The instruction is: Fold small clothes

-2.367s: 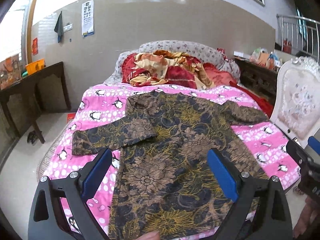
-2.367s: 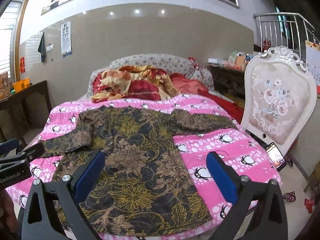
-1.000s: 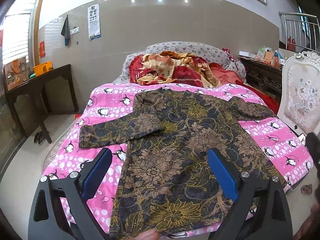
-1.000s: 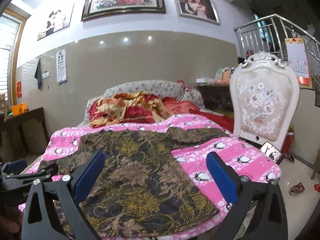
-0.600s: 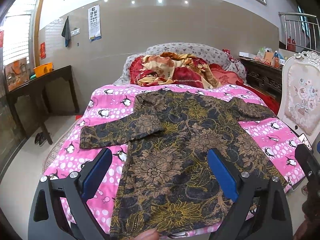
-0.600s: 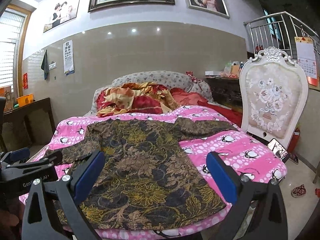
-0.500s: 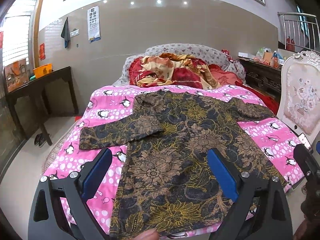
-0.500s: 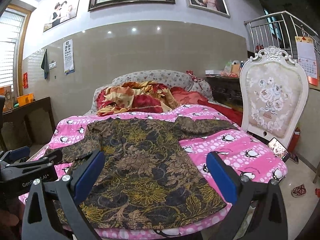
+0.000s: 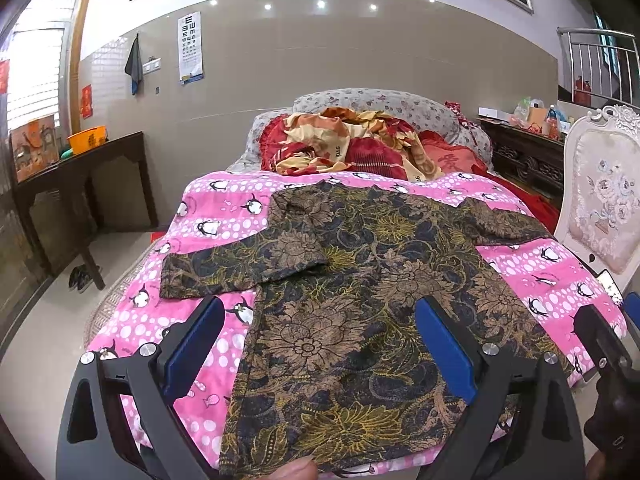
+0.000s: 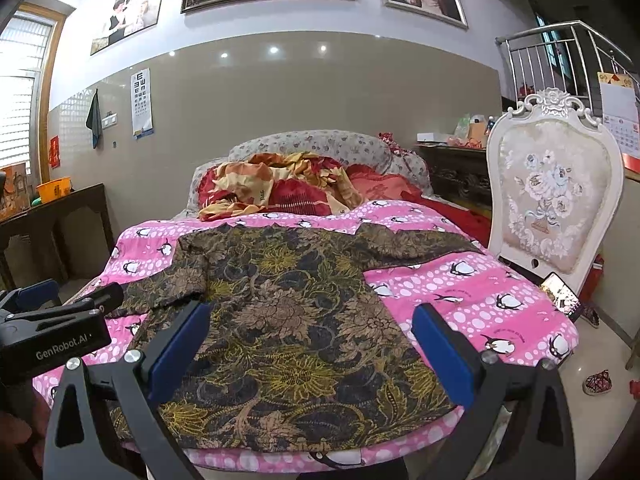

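1. The left gripper (image 9: 320,344) is hovering over the near hem of the shirt (image 9: 360,300) with its blue pads (image 9: 196,346) spread wide apart, released and gripping nothing

2. The right gripper (image 10: 308,354) is hanging over the same hem, its pads (image 10: 442,354) likewise parted wide and bare, with cloth showing in the gap between them

3. In the right wrist view the left gripper is showing as a black body at the left edge, beside the shirt's left sleeve

4. The shirt, dark with brown and yellow flowers, is lying flat on the pink penguin blanket (image 10: 480,296), well inside the bed's (image 10: 328,144) side edges

5. Its hem is reaching the near edge of the mattress, almost at the drop to the floor

6. Pink blanket is lying bare on both sides of the body panel, wider on the right, giving room for moving cloth inward

7. The shirt's long axis is running from the near edge toward the headboard, with the collar pointing away from the cameras and the hem toward them

8. The sleeves are stretching out crosswise, the left one angling toward the left edge, the right one toward the white chair (image 10: 556,196)

9. A heap of red and cream bedding (image 9: 352,148) is sitting beyond the collar, closing off the far side

10. A dark side table (image 9: 80,168) is standing well apart on the left
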A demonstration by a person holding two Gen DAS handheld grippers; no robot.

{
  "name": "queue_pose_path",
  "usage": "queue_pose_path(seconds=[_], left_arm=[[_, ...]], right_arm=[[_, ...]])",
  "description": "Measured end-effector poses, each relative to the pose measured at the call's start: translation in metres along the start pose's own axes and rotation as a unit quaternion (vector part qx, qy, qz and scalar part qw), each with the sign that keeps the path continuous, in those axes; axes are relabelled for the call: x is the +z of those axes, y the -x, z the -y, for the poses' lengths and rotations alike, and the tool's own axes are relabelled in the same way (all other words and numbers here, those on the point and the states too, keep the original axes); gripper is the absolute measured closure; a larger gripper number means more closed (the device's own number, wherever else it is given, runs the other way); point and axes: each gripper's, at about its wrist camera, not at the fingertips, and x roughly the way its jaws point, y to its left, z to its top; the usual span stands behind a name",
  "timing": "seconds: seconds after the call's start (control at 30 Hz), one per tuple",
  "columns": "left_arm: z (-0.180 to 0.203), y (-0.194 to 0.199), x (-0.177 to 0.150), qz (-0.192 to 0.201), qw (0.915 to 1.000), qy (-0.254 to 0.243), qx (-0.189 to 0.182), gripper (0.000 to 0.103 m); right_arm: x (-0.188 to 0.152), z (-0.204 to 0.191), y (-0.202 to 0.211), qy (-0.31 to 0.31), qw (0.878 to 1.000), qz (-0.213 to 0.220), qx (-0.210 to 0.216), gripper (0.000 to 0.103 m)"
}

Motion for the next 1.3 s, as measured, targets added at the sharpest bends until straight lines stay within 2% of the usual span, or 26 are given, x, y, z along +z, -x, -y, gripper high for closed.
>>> queue_pose_path(seconds=[0.67, 0.9, 1.0, 1.07, 1.23, 1.3], left_arm=[[0.0, 0.0, 0.0, 0.0, 1.0, 0.0, 0.0, 0.023], [-0.001, -0.006, 0.006, -0.01, 0.9999, 0.004, -0.007, 0.023], [-0.012, -0.013, 0.021, -0.013, 0.9996, 0.025, -0.007, 0.023], [-0.018, -0.022, 0.03, -0.02, 0.9991, 0.037, -0.008, 0.023], [-0.028, -0.068, 0.044, -0.071, 0.9961, 0.052, 0.001, 0.023], [-0.027, -0.089, 0.042, -0.096, 0.9939, 0.055, -0.002, 0.023]], right_arm=[[-0.002, 0.0, -0.002, -0.001, 1.0, -0.005, 0.002, 0.0], [-0.001, 0.001, -0.011, 0.003, 1.0, -0.019, -0.005, 0.0], [0.002, 0.005, -0.034, 0.0, 0.999, -0.05, -0.014, 0.0], [0.005, 0.009, -0.059, -0.003, 0.996, -0.091, -0.019, 0.0], [0.018, 0.015, -0.118, 0.022, 0.987, -0.159, -0.025, 0.0], [0.024, 0.018, -0.134, 0.03, 0.984, -0.172, -0.025, 0.0]])
